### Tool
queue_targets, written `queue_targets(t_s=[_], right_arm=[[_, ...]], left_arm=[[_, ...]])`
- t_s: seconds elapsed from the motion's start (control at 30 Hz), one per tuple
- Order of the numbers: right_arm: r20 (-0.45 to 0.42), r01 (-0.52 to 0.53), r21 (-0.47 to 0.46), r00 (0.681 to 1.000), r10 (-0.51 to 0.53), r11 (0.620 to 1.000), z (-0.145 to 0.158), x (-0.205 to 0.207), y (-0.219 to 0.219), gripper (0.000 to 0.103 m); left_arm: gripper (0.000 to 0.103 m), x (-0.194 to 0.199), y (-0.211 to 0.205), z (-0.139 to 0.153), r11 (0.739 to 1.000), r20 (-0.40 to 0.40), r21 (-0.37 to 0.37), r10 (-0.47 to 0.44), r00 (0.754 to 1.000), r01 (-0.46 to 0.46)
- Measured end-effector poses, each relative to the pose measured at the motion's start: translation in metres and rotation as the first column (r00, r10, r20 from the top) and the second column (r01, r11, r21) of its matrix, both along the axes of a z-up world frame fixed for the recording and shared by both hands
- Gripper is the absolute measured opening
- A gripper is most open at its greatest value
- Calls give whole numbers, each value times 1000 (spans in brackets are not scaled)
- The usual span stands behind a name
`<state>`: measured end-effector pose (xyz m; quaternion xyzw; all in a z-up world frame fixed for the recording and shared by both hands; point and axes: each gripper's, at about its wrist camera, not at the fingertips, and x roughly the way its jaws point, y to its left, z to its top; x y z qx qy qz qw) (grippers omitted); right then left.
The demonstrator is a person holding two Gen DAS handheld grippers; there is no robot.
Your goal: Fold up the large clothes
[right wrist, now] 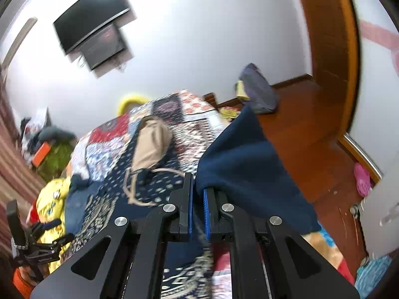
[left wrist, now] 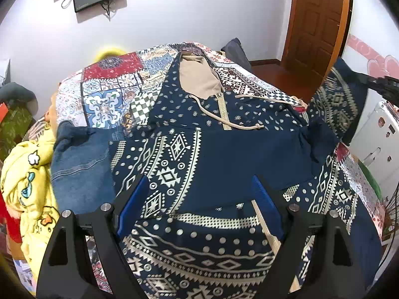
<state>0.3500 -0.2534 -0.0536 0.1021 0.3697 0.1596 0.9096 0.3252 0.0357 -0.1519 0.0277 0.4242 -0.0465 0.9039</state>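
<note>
Hoodie (left wrist: 214, 149): navy, patterned, spread front-up on the patchwork quilt (left wrist: 109, 92), hood at the far end, hem nearest the cameras.
Long axis: runs away from both grippers, hem to hood.
Right gripper (right wrist: 198, 199): clenched on navy cloth, seemingly the right sleeve (right wrist: 239, 154) (the picture is blurred), which hangs lifted off the bed on the hoodie's right side.
Left gripper (left wrist: 199, 201): jaws spread wide, nothing between them, poised above the lower body panel.
Key relation: the body lies to the left of the raised sleeve, so the fold probably goes inward across the chest.
Nearer hand: the right, already gripping.
</note>
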Motion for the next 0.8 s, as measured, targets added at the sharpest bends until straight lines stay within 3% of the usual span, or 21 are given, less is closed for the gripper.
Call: queue_targets(t_s=[0.2,0.3,0.5,0.7,0.8], right_arm=[[-94,-112,-7,989,111,994,-37,9,58,6],[-186,-162,-5,970,158,987,-71,16,87,6],[-329,-193,-45,929,168,980,-127,22,116,6],[-424,-173,-8,892,154,985,-137,15,98,11],[-462,-170,45,870,171,984,-130,8,84,20]], left_arm=[[83,-15,10,3,1000,11,-10,10,1000,-9],[83,-19,16,0,1000,8,2,19,1000,-19],[83,-21,25,-12,999,-23,1,35,999,-35],[83,-14,21,-20,1000,-52,-4,29,998,-29],[83,-8,10,-18,1000,-53,-5,12,999,-12]])
